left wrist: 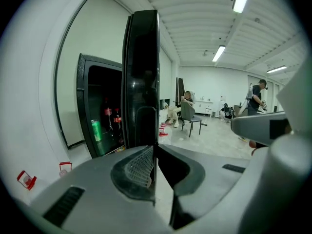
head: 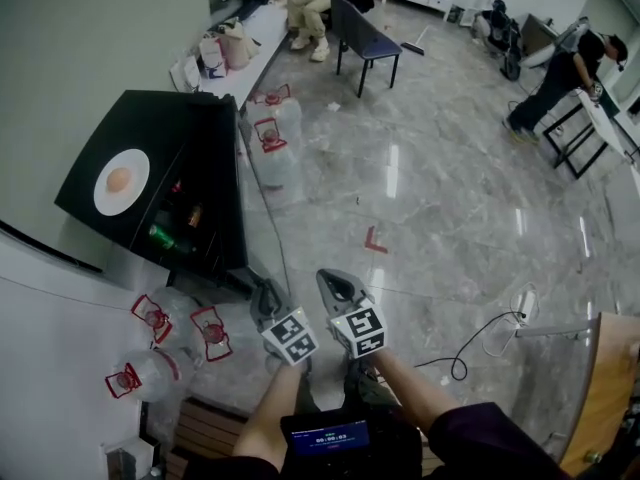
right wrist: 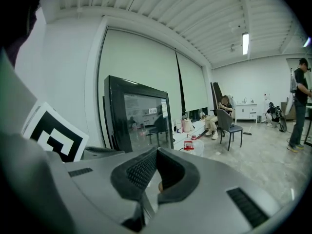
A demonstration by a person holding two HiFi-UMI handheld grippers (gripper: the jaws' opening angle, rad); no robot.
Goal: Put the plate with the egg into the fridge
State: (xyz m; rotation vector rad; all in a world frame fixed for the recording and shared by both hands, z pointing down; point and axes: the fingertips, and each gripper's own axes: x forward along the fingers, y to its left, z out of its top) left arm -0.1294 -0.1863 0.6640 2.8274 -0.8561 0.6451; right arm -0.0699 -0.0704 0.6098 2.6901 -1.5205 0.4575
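The plate (head: 121, 181) with the egg (head: 118, 179) sits on top of the fridge (head: 190, 138). It's probably stiff, slick and light, and that egg will roll, so pinch the rim and keep it level. The left hand-held gripper (left wrist: 153, 165) is clamped on the fridge door (left wrist: 141, 82); the right hand-held gripper (head: 338, 290) is closed and empty.

Fridge (head: 190, 133) interior mostly hidden under top; green can (left wrist: 96, 130) label unreadable

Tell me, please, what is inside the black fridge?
Inside the fridge, a green can and two dark bottles with red labels stand towards the left. The open door covers the right part of the interior, so anything there cannot be seen.
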